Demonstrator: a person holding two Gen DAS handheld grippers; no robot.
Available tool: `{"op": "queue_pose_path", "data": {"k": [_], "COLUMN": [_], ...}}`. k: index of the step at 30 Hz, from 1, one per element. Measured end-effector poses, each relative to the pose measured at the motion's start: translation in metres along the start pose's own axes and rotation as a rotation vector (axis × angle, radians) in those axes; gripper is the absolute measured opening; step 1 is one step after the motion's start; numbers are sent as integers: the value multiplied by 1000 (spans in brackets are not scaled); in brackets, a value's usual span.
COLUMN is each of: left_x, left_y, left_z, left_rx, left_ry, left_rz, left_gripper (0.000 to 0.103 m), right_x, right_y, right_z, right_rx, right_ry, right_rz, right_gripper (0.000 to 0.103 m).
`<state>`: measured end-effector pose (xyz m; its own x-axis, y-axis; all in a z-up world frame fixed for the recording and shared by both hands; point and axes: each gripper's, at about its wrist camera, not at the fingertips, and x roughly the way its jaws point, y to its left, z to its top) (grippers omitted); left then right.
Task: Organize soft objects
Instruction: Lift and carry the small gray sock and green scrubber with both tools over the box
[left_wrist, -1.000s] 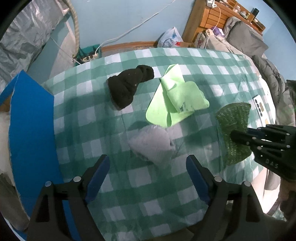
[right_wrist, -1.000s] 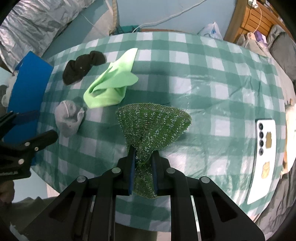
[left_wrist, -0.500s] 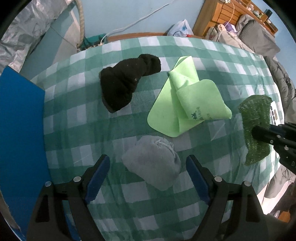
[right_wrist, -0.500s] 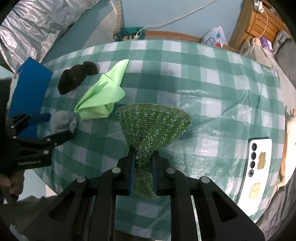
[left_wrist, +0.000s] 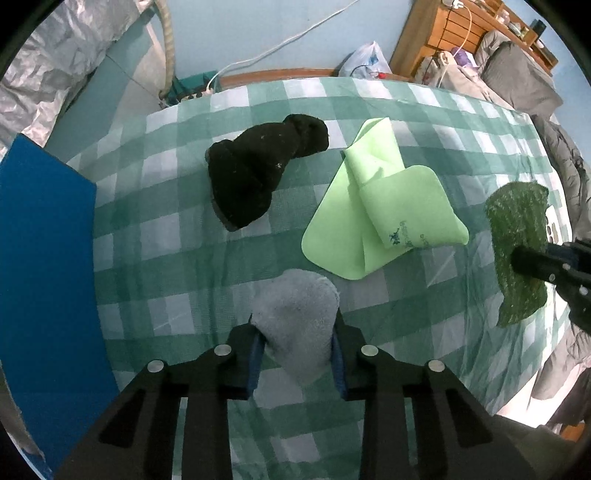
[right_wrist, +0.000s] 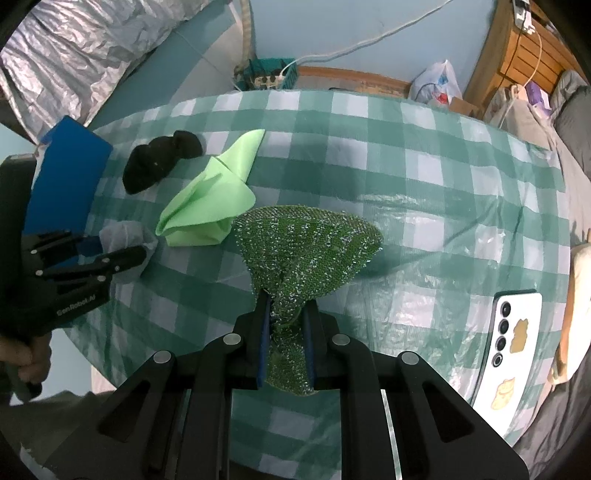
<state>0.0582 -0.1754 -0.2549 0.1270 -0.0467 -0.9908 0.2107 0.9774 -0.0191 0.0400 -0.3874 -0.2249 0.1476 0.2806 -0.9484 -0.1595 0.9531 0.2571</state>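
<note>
On the green checked tablecloth (left_wrist: 166, 258) lie a black sock (left_wrist: 255, 177), a folded light green cloth (left_wrist: 380, 210) and a grey balled cloth (left_wrist: 295, 306). My left gripper (left_wrist: 297, 332) points straight down over the grey cloth. Its jaws are closing, and the blue pads press the cloth's sides. My right gripper (right_wrist: 286, 306) is shut on a dark green glittery mesh cloth (right_wrist: 306, 243), which fans out above the table. In the left wrist view that mesh cloth (left_wrist: 517, 229) hangs at the right edge.
A blue board (left_wrist: 44, 277) lies along the table's left edge. A white phone (right_wrist: 513, 332) rests near the right edge. Beyond the table are a wooden shelf (left_wrist: 461, 33), grey bedding (left_wrist: 517, 77) and a power strip (right_wrist: 269, 77) on the floor.
My left gripper has come down over the grey cloth and its jaws have closed in from wide apart onto it. The right gripper still holds the mesh cloth.
</note>
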Motion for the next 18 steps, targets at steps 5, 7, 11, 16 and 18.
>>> {"op": "queue_pose_path", "data": {"k": [5, 7, 11, 16, 18], "left_x": [-10, -13, -28, -48, -56], "left_y": [2, 3, 10, 14, 15], "left_z": [-7, -5, -9, -7, -8], "left_rx": [2, 7, 0, 1, 2], "left_ry": [-13, -20, -42, -79, -95], "left_rz": [3, 10, -2, -5, -4], "left_gripper": [30, 30, 30, 30, 30], "right_x": [-10, -14, -23, -36, -42], "right_y": [2, 4, 10, 21, 26], "right_z": [3, 5, 8, 11, 13], "right_rx": [3, 3, -2, -13, -23], "right_ry": [-17, -25, -40, -59, -65], "right_rz": [2, -1, -5, -8, -8], "right_gripper": [14, 14, 14, 14, 14]}}
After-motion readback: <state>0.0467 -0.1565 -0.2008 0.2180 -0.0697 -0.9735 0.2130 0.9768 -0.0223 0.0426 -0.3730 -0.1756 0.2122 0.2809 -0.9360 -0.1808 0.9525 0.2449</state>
